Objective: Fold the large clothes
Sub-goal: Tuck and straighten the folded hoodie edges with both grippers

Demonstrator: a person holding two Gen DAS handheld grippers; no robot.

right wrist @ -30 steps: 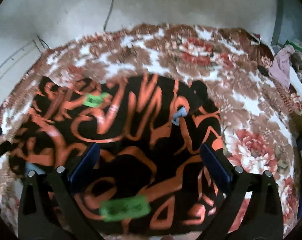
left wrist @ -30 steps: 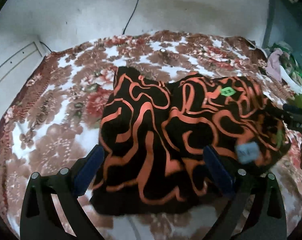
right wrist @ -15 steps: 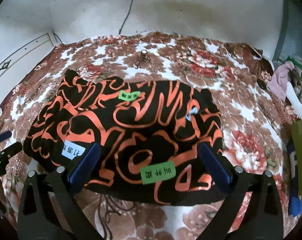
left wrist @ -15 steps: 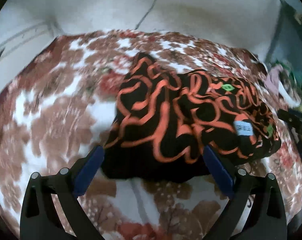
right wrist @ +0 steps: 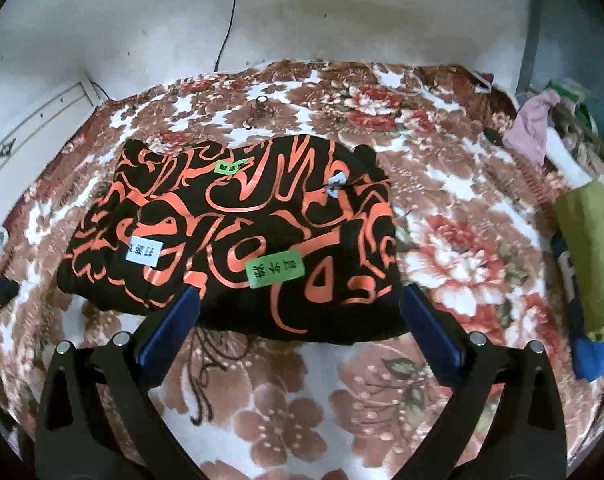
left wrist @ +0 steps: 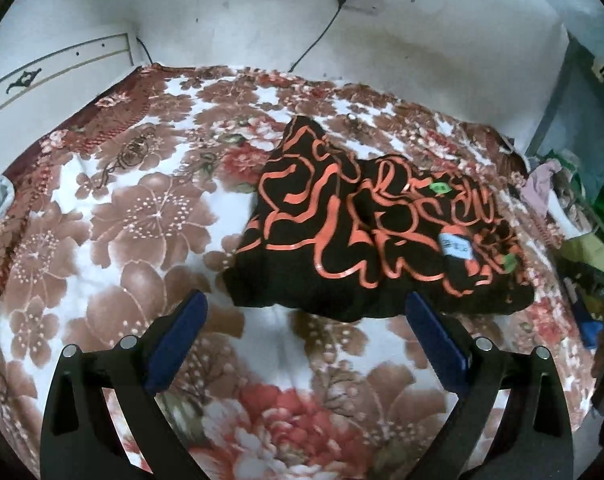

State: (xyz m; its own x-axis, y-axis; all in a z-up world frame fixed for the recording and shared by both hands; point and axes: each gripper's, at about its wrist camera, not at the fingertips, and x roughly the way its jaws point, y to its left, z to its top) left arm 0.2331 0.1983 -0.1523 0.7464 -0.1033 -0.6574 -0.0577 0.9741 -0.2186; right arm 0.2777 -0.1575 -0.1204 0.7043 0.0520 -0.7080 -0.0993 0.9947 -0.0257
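Lying folded: garment (right wrist: 238, 236); grippers empty

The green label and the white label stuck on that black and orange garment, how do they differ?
In the right wrist view, the green label looks larger than the white label. The green label sits near the garment's front edge, about midway across; the white label sits toward its left side. The green label's characters are big and bold; the white label's are smaller and blurred. Both are rectangular, carry dark print and lie flat on the folded cloth.
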